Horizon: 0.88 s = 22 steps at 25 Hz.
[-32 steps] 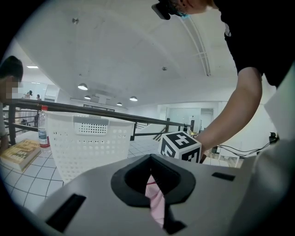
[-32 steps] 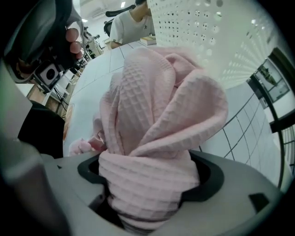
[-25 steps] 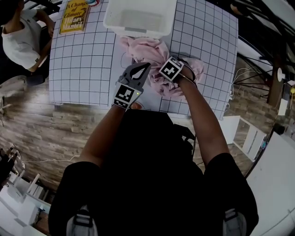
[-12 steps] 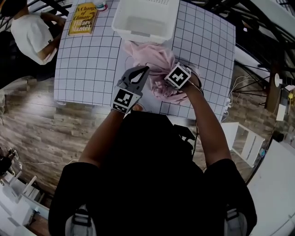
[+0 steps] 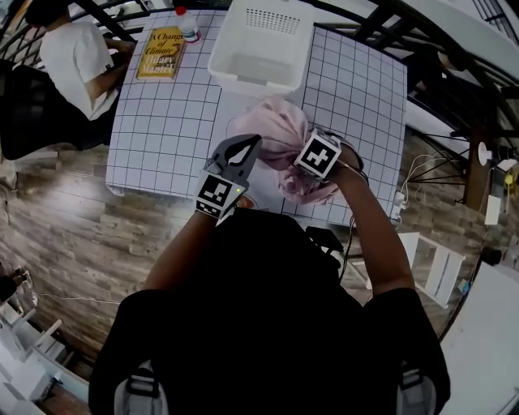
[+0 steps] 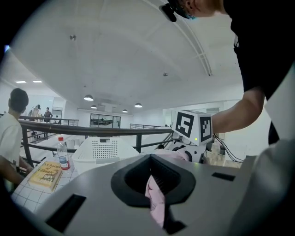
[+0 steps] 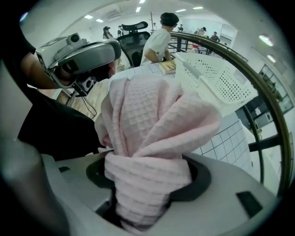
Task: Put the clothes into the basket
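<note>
Both grippers grip the pink waffle-knit garment point(image 5: 280, 139); it is outside the white basket point(image 5: 258, 83).
I read the left gripper point(image 6: 156, 203) with jaws narrow, pinching a thin fold; the right gripper point(image 7: 145, 193) points steeply down, jaws clamped on a thick bunch; the garment hangs bunched between them over the gridded table point(image 5: 162, 121), just short of the basket.

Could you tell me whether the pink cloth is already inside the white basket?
No, the pink cloth is bunched outside the white basket, on its near side, and the basket's inside is bare.
</note>
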Tool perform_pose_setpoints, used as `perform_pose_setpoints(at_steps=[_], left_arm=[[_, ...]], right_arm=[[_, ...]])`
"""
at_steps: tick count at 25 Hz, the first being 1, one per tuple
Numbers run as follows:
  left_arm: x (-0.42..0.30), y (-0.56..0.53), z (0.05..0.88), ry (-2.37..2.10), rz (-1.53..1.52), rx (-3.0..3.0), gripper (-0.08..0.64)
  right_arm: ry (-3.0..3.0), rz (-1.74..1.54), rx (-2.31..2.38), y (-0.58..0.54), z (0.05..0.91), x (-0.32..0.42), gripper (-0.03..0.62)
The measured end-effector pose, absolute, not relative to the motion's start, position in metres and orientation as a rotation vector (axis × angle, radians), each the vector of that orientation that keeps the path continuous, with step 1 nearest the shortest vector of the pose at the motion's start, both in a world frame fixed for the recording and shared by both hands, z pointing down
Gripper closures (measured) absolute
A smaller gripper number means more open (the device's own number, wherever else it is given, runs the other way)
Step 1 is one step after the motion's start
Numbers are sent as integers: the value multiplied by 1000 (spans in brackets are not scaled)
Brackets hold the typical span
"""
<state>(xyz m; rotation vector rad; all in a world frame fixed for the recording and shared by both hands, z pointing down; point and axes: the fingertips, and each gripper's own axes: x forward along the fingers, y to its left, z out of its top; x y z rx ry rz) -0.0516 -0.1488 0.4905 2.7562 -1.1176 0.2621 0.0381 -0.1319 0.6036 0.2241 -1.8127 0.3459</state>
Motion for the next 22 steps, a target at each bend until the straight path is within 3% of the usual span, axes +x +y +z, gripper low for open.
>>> perform_pose_setpoints(at_steps=[22], left_arm=[[-57,-170,373,-1302,198,2796,557]], right_arm=[[-1812,54,183,-159,481,26,281]])
